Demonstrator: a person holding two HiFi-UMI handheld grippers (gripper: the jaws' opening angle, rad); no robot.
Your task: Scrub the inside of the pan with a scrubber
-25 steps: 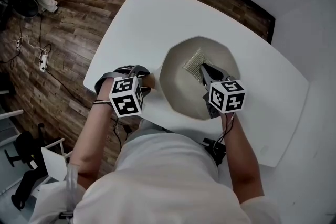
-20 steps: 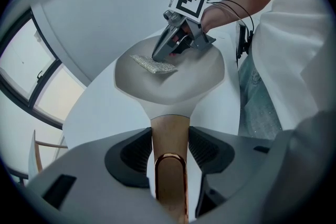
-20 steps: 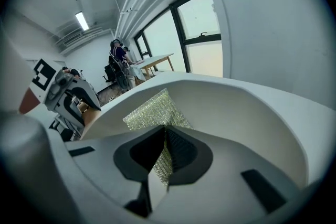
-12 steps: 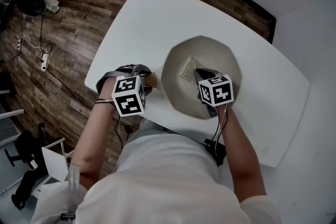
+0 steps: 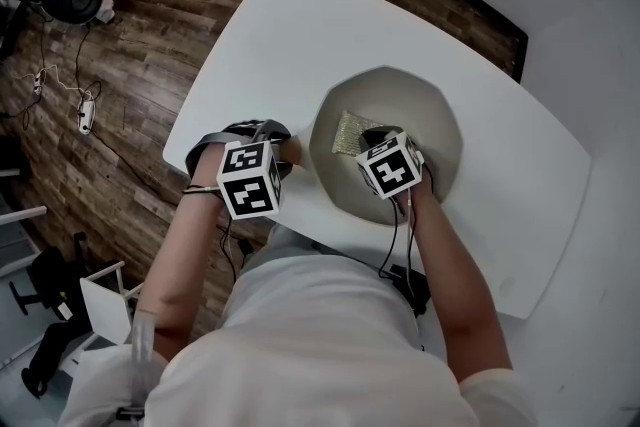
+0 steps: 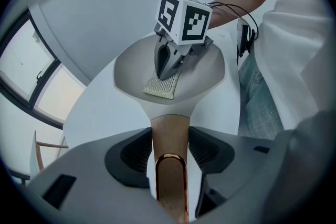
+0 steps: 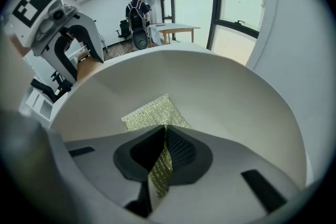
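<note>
White table (image 5: 270, 25) carries the off-white round pan (image 5: 440, 130), right of centre. Left tool (image 5: 280, 150) clamps the pan's wooden handle with copper loop (image 6: 169, 136), likely to stop it sliding. Right tool (image 7: 160, 157) pinches the green-gold mesh scrubber pad (image 7: 149, 113) by its edge, pad down on the pan floor for scrubbing. No readable text, only square-marker cubes (image 5: 390, 165).

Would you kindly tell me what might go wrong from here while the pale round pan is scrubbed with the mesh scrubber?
The right gripper pinches only one edge of the thin yellow-green mesh scrubber; it could fold or slip free under pressure. The left gripper steadies the pale round pan solely by its wooden handle, so hard strokes might twist it. The pan sits near the edge of the white table and could slide.
</note>
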